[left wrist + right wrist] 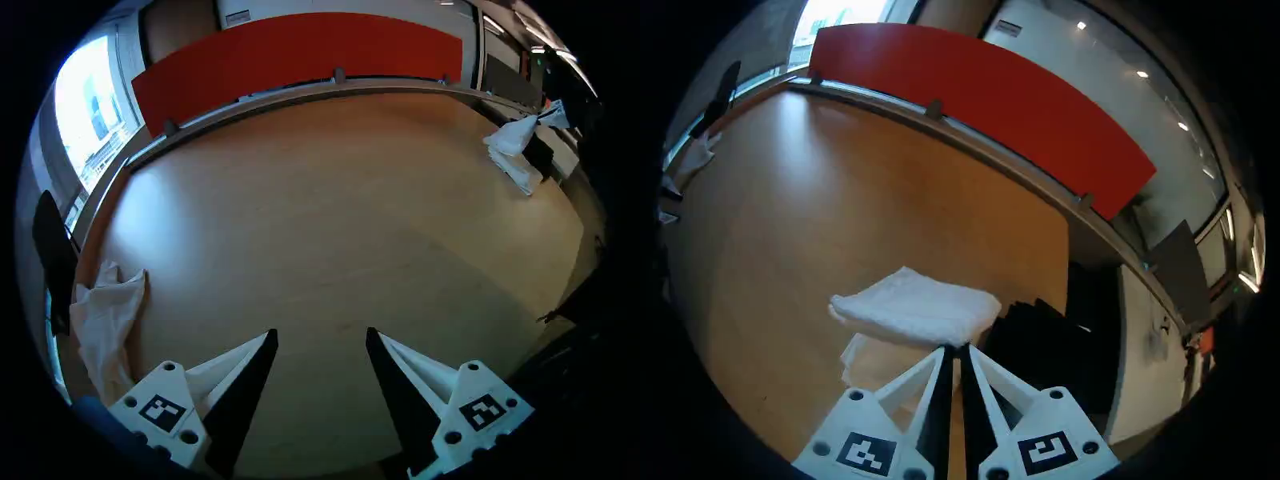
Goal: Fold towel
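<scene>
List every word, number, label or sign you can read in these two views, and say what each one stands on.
No text is legible.
Wall sign above the red panel: too blurred to read.
Square tags on the left gripper and right gripper: black-and-white patterns, no letters or digits.
</scene>
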Action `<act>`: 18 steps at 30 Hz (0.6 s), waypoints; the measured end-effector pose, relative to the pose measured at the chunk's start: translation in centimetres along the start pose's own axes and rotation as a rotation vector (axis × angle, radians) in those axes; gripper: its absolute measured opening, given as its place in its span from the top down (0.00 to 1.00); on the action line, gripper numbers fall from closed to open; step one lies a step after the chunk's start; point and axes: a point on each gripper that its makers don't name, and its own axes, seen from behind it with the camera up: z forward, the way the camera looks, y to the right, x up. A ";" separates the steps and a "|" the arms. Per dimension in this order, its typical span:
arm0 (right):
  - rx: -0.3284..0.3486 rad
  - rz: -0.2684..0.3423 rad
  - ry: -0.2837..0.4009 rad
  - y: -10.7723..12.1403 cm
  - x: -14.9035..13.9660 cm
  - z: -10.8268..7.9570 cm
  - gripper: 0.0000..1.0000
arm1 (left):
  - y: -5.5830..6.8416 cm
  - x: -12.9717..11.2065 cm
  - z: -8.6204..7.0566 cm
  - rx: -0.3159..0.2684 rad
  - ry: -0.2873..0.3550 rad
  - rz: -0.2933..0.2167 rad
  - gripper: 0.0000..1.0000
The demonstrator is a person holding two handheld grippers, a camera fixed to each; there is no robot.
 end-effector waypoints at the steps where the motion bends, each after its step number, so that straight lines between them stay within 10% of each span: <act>1: 0.000 0.001 -0.003 0.0 -0.2 0.0 0.94 | 0.0 0.0 0.0 0.000 0.000 0.001 0.19; 18: 0.003 0.000 -0.076 0.2 -4.4 0.0 0.94 | 0.3 -0.2 -0.2 0.003 -0.001 0.007 0.19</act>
